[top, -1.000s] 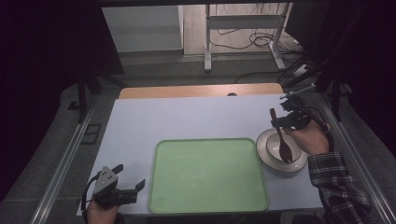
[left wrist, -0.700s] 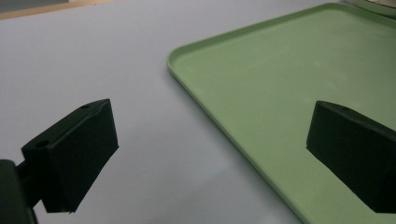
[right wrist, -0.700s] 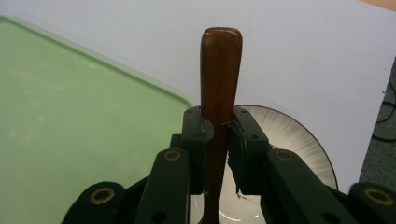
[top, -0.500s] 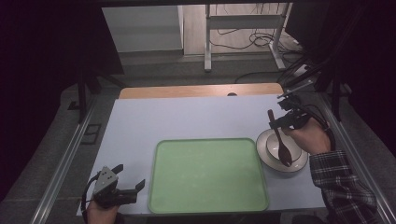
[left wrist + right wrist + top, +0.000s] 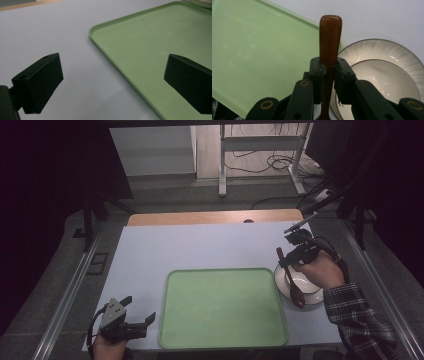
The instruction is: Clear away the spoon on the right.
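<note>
Worktop: pale surface, bare across the far half and the left side, wood strip along the far edge. Ample free room left of and beyond the tray.

Green tray: empty, lying at the middle of the near edge, raised rim all round, its near rim close to the worktop's near edge. Narrow gap only between its right rim and the plate.

White plate: near the right edge of the worktop, just beside the tray's right rim.

Right gripper: above the plate's far-left rim, jaws clamped on the handle of a wooden spoon. Spoon tilted, bowl end low over the plate; contact with the plate not determinable.

Left gripper: at the near left corner, just left of the tray, jaws wide apart, nothing between them.
</note>
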